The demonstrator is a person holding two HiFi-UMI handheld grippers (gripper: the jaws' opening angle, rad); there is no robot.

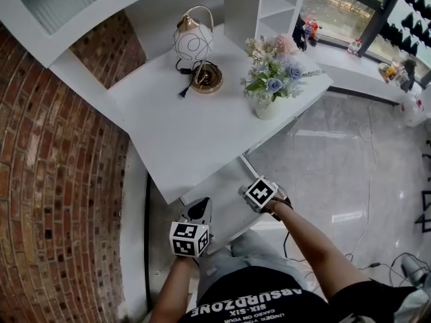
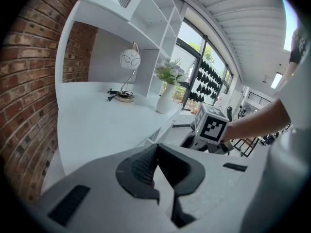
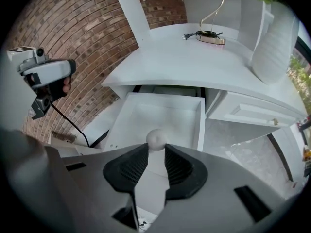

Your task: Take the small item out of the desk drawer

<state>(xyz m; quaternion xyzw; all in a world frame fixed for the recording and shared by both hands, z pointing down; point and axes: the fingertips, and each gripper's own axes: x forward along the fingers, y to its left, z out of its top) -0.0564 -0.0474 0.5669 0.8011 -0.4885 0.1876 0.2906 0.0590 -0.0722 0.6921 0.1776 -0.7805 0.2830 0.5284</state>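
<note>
A small white ball (image 3: 156, 139) is pinched between the black fingertips of my right gripper (image 3: 156, 147), held above the open white desk drawer (image 3: 200, 123). In the right gripper view the drawer's floor below the ball looks bare. In the head view the right gripper (image 1: 254, 195) hangs over the pulled-out drawer (image 1: 227, 210) at the desk's front edge. My left gripper (image 1: 199, 212) sits beside it to the left, its pads meeting at the tip with nothing seen between them (image 2: 156, 148).
On the white desk (image 1: 195, 123) stand a globe lamp with its cord (image 1: 196, 49) and a vase of flowers (image 1: 271, 89). A brick wall (image 1: 60, 180) runs along the left. A second drawer (image 3: 252, 113) on the right is closed. A glossy tiled floor (image 1: 337, 173) lies to the right.
</note>
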